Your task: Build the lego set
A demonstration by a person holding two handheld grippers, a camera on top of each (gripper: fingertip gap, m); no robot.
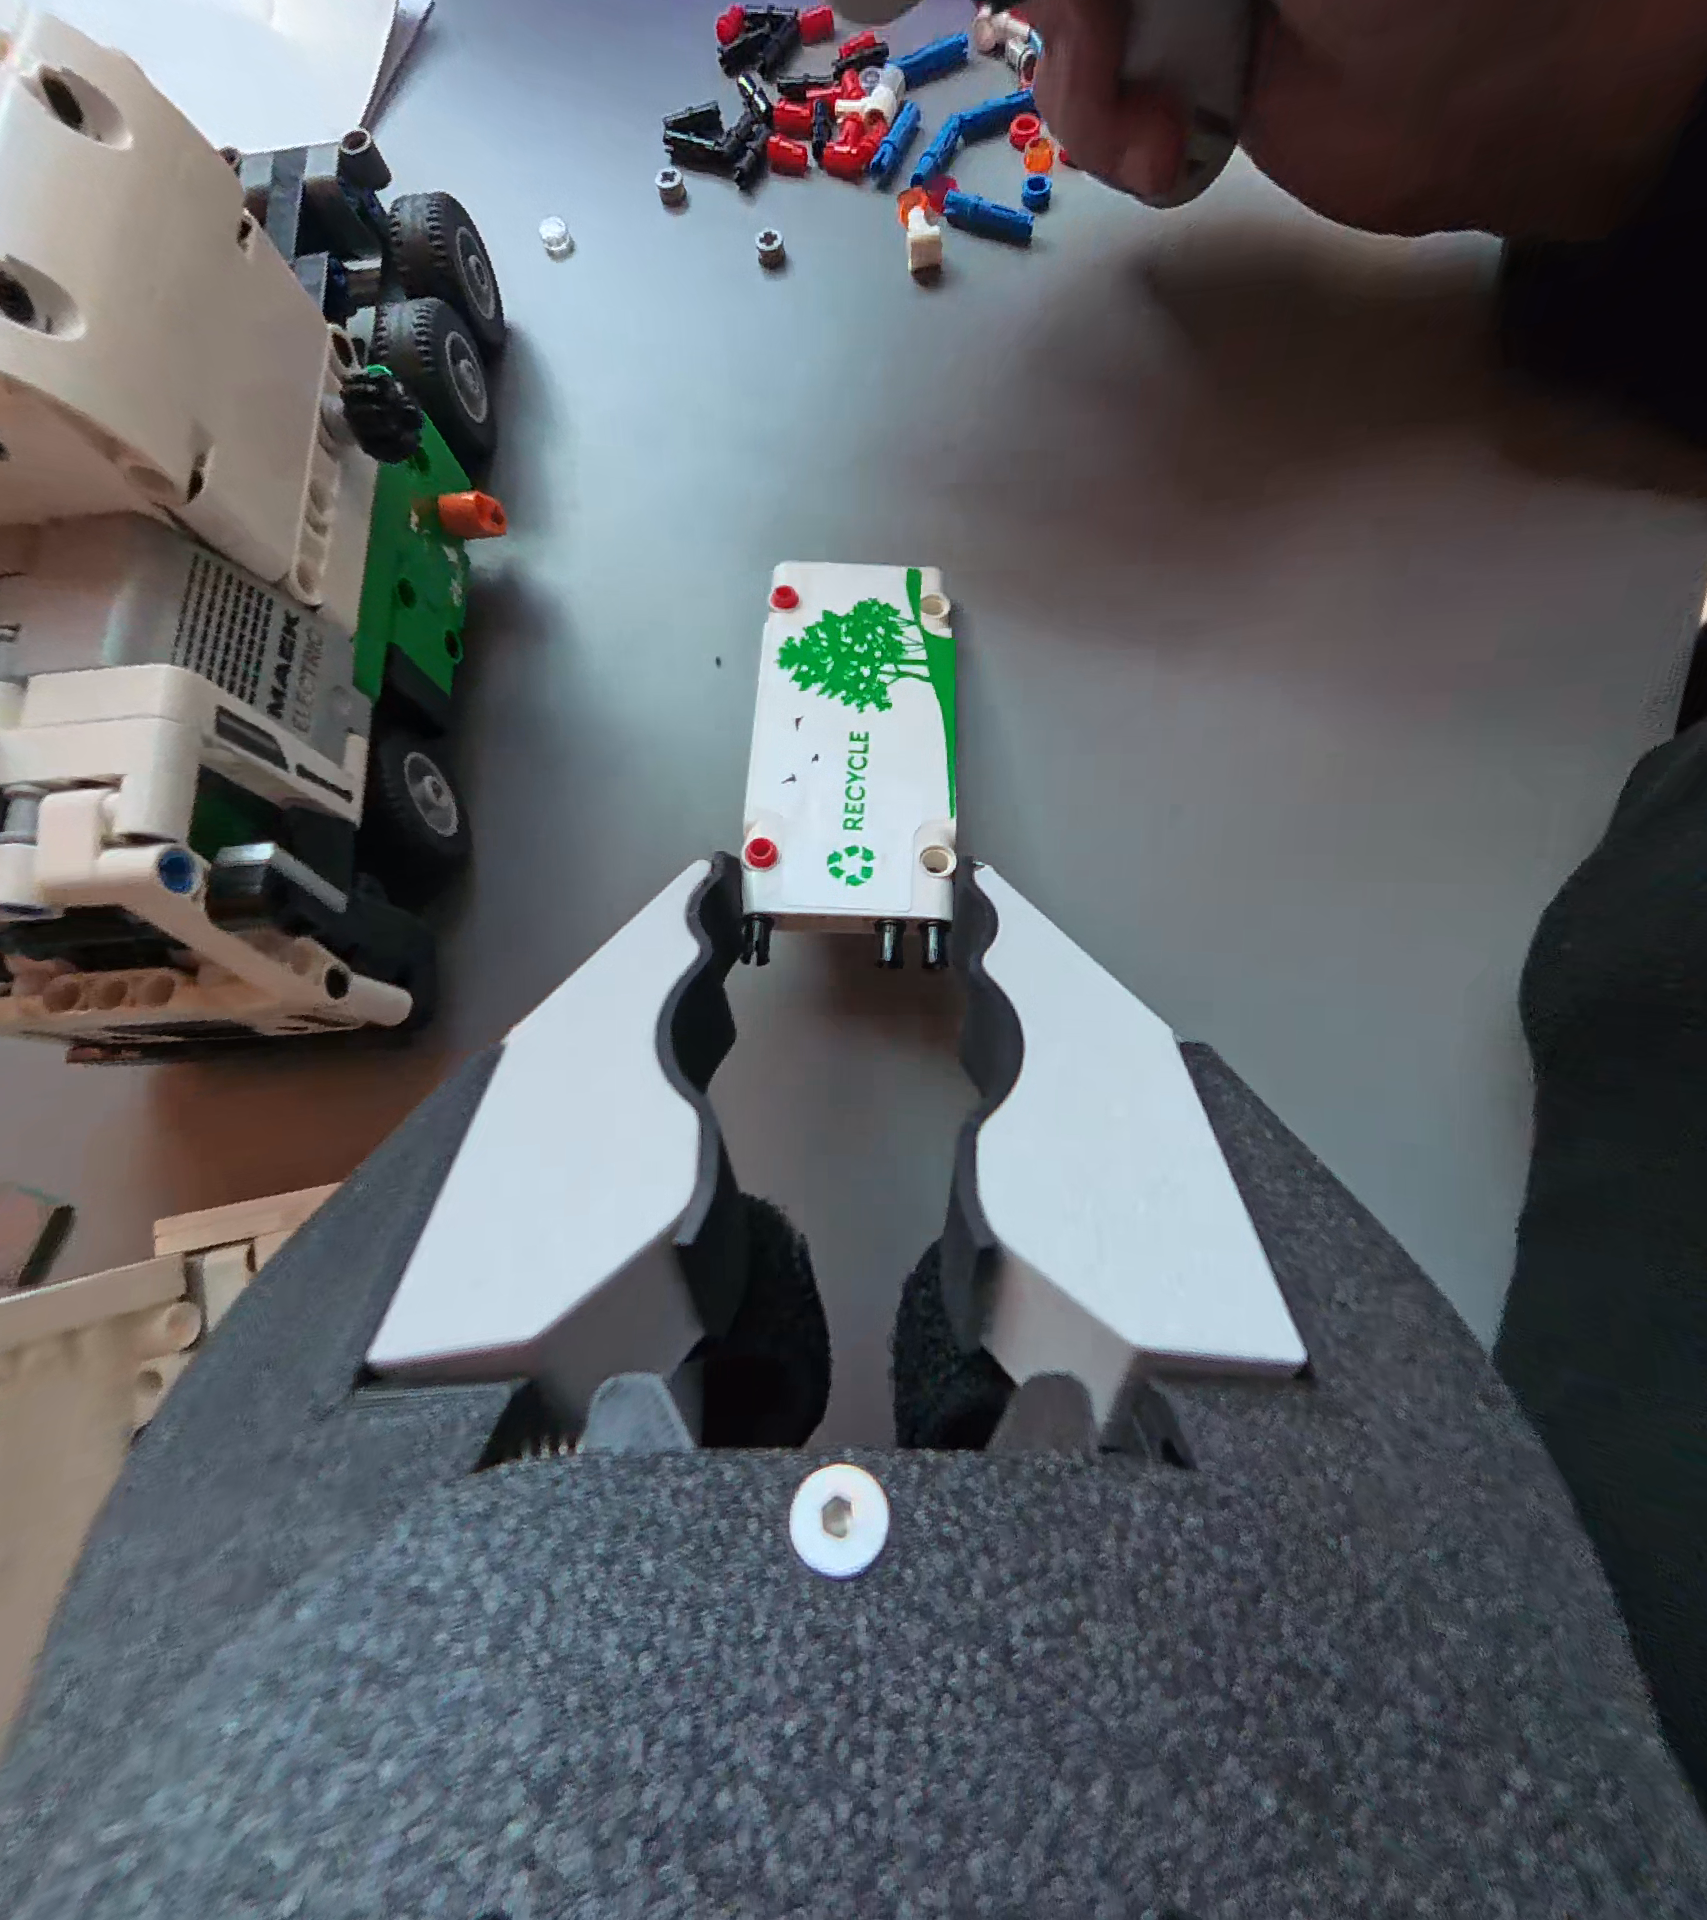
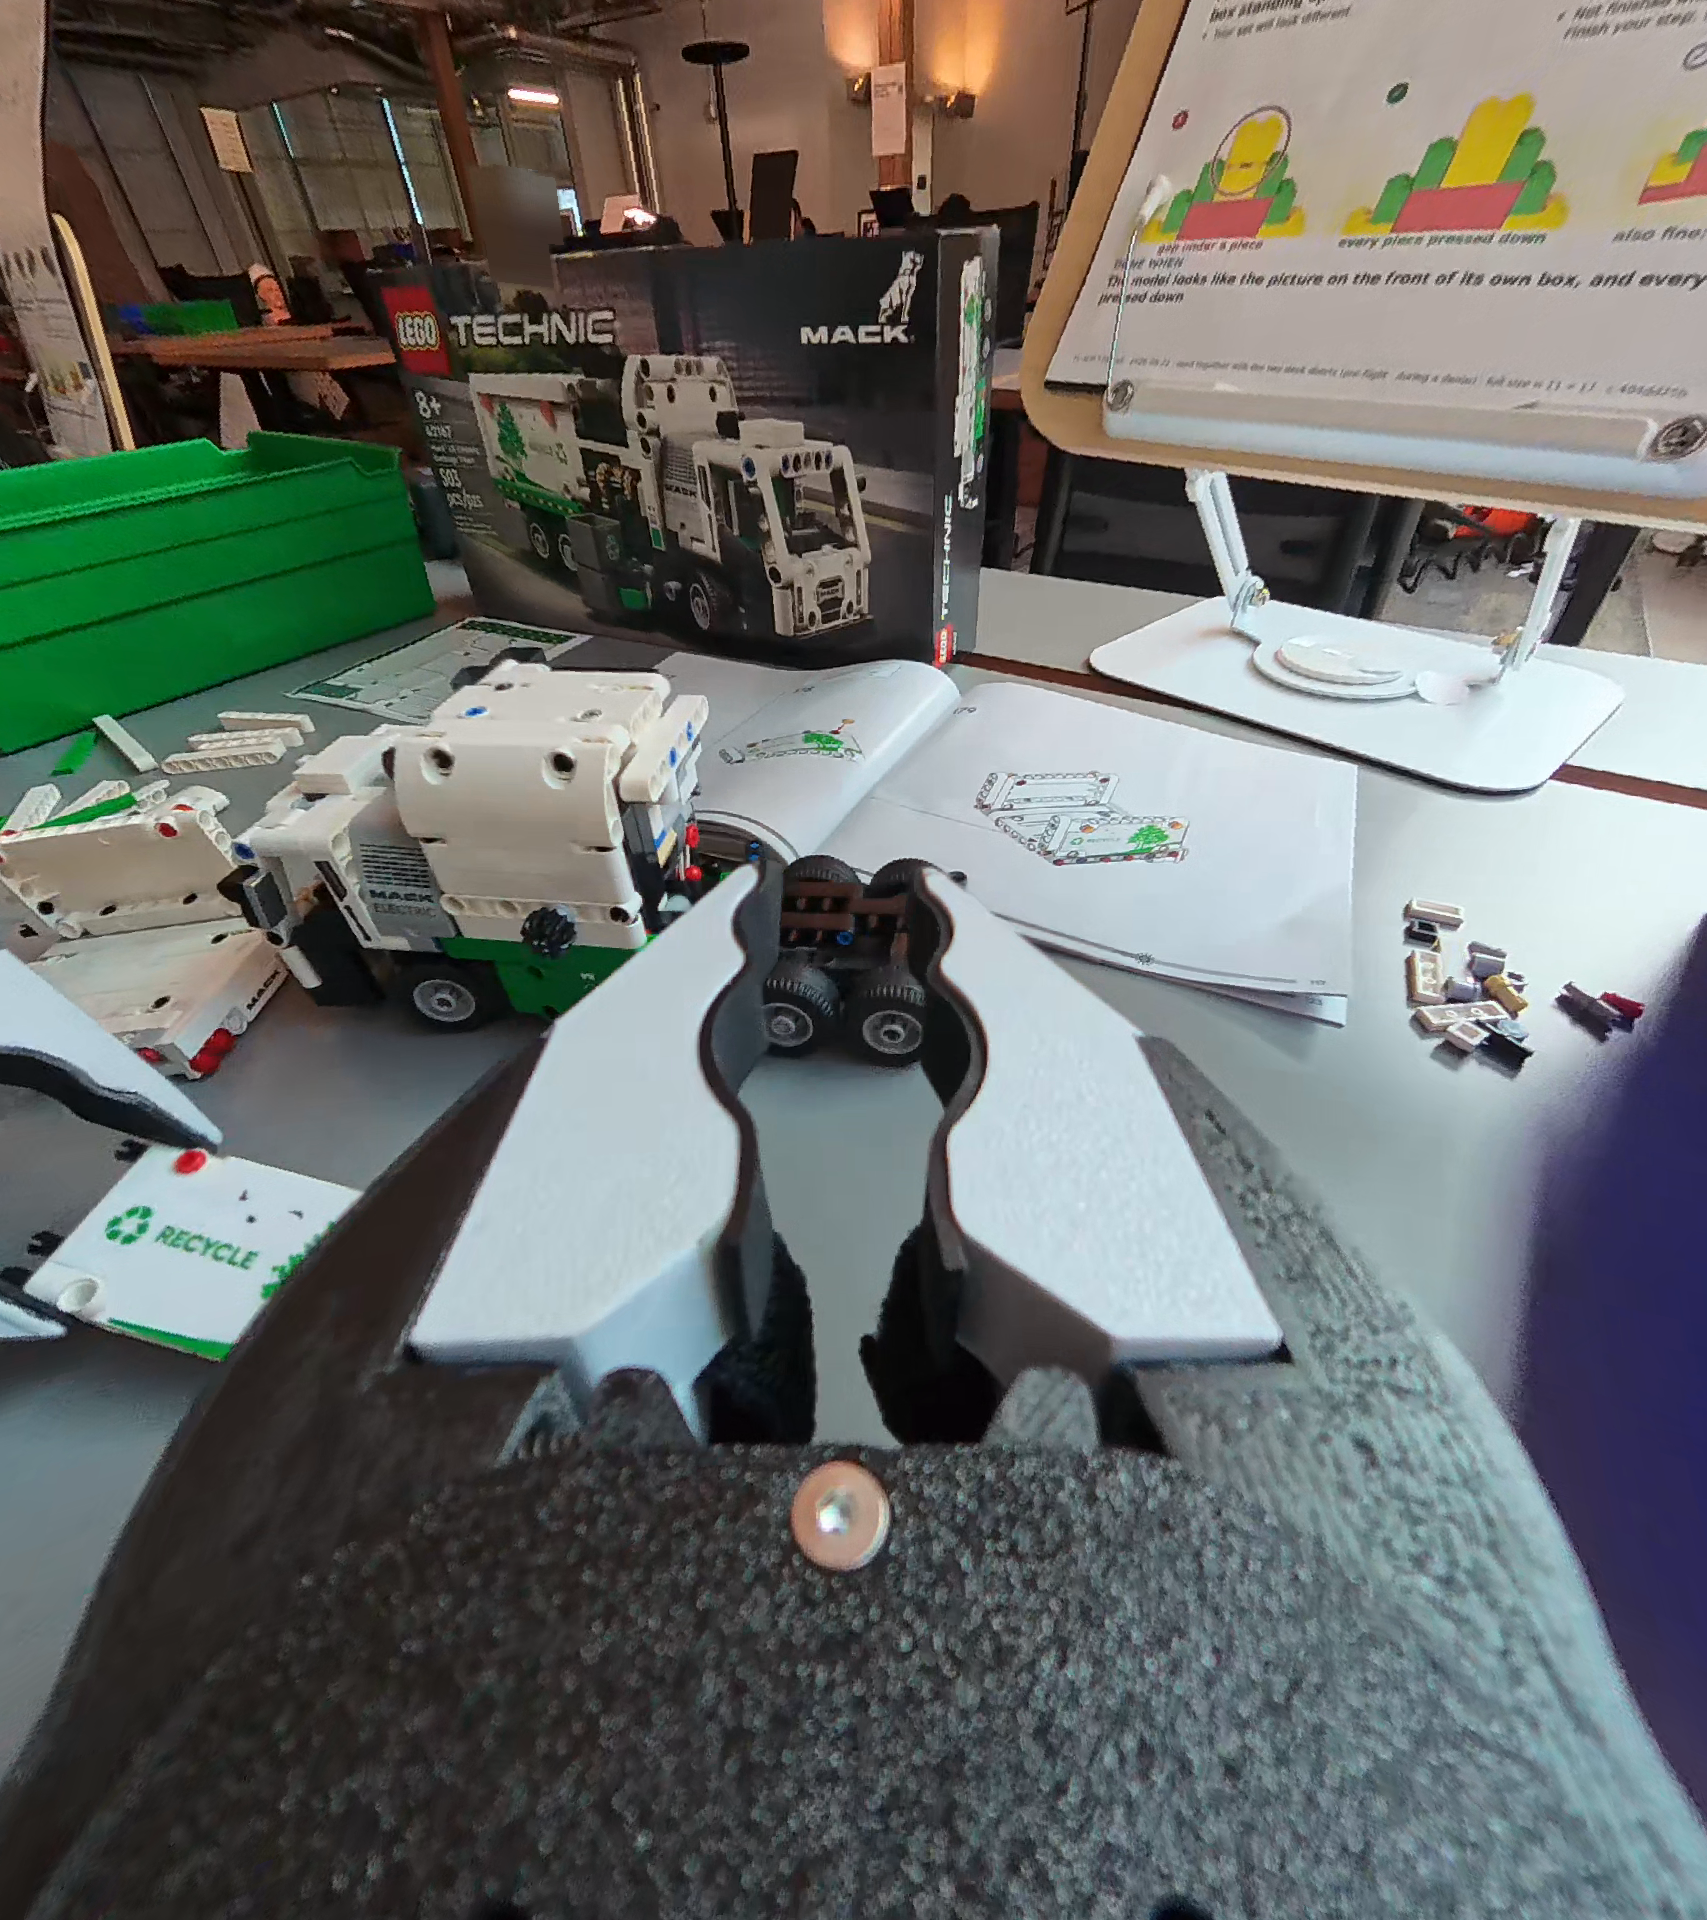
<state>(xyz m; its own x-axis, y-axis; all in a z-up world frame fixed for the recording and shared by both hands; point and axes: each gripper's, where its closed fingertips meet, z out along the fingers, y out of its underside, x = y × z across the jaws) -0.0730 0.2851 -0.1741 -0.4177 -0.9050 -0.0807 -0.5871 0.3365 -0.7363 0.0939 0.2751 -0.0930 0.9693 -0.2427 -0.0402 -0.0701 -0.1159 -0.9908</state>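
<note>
Gripping white panel (image 1: pixel 854 743), left tongs (image 1: pixel 849 904)

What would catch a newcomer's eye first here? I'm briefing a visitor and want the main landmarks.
The left gripper grips the near end of a white panel with a green tree print, which lies flat on the grey table. To its left stands a half-built white-and-green toy truck; the open, empty right gripper points at its rear wheels. Behind stands the set's dark box.

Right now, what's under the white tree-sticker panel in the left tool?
Bare grey table around the panel; three black pins poke from its near edge. Its underside is hidden.
</note>
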